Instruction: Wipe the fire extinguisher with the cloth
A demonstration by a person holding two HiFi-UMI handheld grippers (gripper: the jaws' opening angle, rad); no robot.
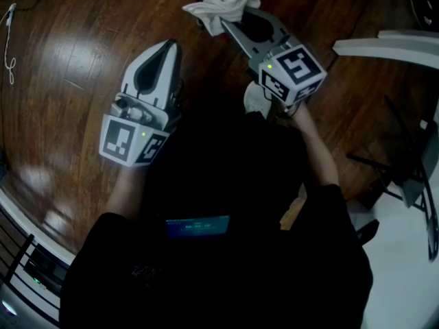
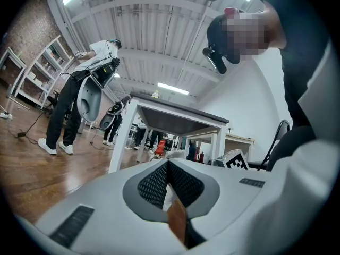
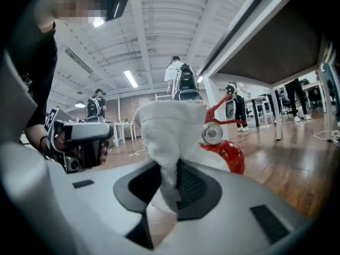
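My right gripper [image 1: 231, 23] is shut on a crumpled white cloth [image 1: 223, 2], which bunches over its tips above the wooden floor. In the right gripper view the cloth [image 3: 167, 132] rises from between the jaws. Just behind it to the right stands the red fire extinguisher [image 3: 229, 154], showing its gauge and red handle. In the head view only a sliver of red shows behind the cloth. My left gripper [image 1: 173, 45] hovers to the left of the cloth with nothing in it. Its jaws meet at the tip [image 2: 167, 164].
A white table [image 1: 384, 45] stands at the right, with a black chair frame [image 1: 405, 166] below it. A white cable [image 1: 8, 40] lies on the floor at far left. My white shoe [image 1: 257, 99] shows under the right gripper. People [image 2: 79, 89] stand farther off.
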